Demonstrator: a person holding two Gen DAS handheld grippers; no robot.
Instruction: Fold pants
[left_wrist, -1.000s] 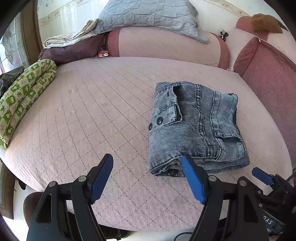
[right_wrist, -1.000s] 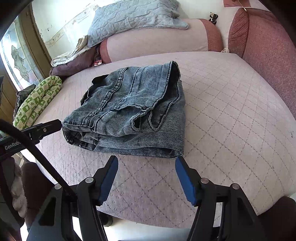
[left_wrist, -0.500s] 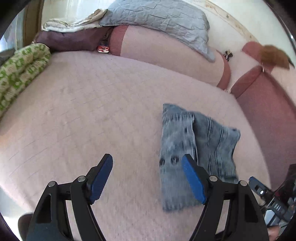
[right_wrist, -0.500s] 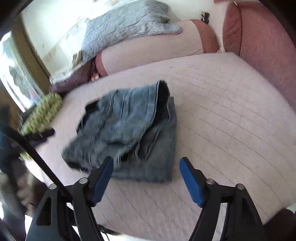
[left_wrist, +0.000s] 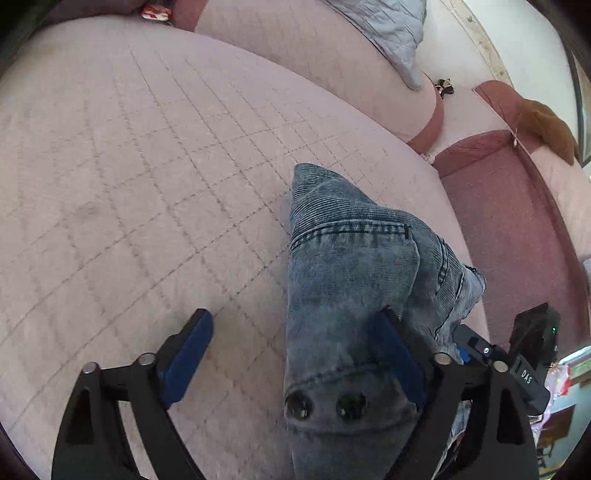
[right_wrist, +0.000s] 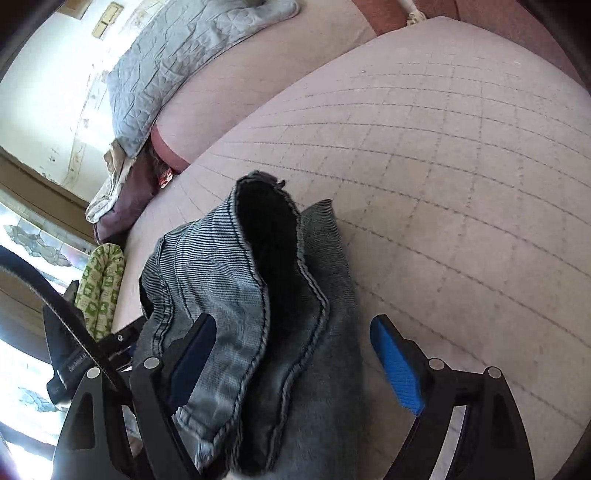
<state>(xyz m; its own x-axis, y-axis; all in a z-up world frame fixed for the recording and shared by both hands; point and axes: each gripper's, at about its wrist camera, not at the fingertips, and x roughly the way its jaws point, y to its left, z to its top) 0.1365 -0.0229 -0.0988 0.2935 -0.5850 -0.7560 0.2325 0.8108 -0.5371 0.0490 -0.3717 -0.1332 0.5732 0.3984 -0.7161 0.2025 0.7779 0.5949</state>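
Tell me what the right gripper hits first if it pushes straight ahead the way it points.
The folded jeans: denim already lies between the open right gripper fingers, so it likely meets that fabric at once, then the bed cover beyond.

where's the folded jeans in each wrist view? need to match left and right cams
Left wrist: folded jeans at lower centre-right, running down between the open left gripper fingers.
Right wrist: same jeans at lower centre-left, between the open right gripper fingers, dark inside of an opening facing up.
Shared landmark: grey quilted pillow on the bolster at the far end.
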